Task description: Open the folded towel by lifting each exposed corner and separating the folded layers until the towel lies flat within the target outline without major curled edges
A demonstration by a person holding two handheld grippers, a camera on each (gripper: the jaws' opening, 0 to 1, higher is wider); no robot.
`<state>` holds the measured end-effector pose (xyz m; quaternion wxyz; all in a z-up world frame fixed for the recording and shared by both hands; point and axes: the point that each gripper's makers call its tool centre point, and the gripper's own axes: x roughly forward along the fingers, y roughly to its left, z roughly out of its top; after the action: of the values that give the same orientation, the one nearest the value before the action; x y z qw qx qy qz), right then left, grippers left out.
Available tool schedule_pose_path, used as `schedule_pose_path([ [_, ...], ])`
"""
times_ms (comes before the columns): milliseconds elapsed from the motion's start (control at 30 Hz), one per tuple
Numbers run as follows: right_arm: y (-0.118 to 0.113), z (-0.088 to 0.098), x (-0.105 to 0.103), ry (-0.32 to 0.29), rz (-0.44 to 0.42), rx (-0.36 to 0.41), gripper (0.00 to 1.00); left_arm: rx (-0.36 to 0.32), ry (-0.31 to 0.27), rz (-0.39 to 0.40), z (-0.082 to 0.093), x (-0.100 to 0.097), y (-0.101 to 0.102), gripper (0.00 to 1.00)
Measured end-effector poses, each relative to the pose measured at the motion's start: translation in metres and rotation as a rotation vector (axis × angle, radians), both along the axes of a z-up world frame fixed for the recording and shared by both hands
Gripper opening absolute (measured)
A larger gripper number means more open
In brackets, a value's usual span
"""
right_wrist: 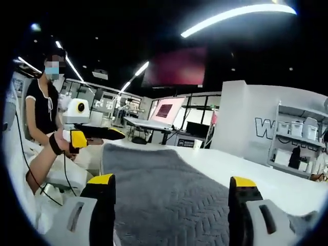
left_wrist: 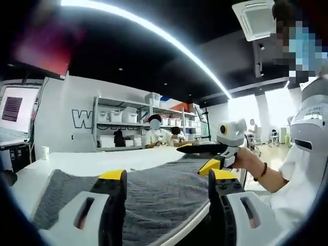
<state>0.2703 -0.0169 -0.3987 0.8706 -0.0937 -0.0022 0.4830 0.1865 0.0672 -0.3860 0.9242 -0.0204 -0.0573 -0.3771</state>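
Grey towel lies spread on the table, both grippers, left and right, wide and empty at its near edges; risk: a one-layer pinch drags it askew.

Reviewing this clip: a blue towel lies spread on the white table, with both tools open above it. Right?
Not quite: the towel is grey, not blue, as the right gripper view shows. It lies spread on the white table, with both tools, left and right, open above it.
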Motion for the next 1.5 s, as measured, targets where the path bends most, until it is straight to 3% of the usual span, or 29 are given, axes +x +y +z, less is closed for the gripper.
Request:
schedule_pose_path([
  [100, -0.021, 0.004, -0.018, -0.007, -0.009, 0.018, 0.95, 0.001, -0.014, -0.013, 0.005, -0.005, -0.006, 0.65],
  [133, -0.028, 0.008, -0.025, -0.046, -0.032, 0.007, 0.95, 0.007, -0.016, -0.023, 0.005, -0.006, -0.011, 0.65],
  [233, -0.046, 0.007, -0.039, -0.066, -0.064, -0.005, 0.96, 0.023, -0.032, -0.037, 0.009, -0.015, -0.018, 0.65],
  [500, -0.063, 0.016, -0.053, -0.096, -0.089, 0.013, 0.96, 0.008, -0.04, -0.047, 0.012, -0.019, -0.022, 0.66],
  [533, -0.068, 0.017, -0.053, -0.135, -0.105, -0.016, 0.96, -0.001, -0.041, -0.067, 0.013, -0.022, -0.024, 0.66],
  [633, -0.078, 0.021, -0.057, -0.117, -0.112, 0.034, 0.96, -0.007, -0.056, -0.066, 0.016, -0.026, -0.024, 0.67],
  [933, -0.11, 0.024, -0.065, -0.117, -0.161, 0.087, 0.97, 0.005, -0.053, -0.032, 0.016, -0.026, -0.017, 0.67],
  [1267, -0.11, 0.006, -0.068, -0.092, -0.164, 0.036, 0.97, 0.009, -0.034, -0.041, 0.01, -0.025, -0.02, 0.67],
  [1500, -0.114, 0.004, -0.068, -0.085, -0.175, 0.041, 0.96, 0.012, -0.032, -0.042, 0.007, -0.026, -0.02, 0.67],
])
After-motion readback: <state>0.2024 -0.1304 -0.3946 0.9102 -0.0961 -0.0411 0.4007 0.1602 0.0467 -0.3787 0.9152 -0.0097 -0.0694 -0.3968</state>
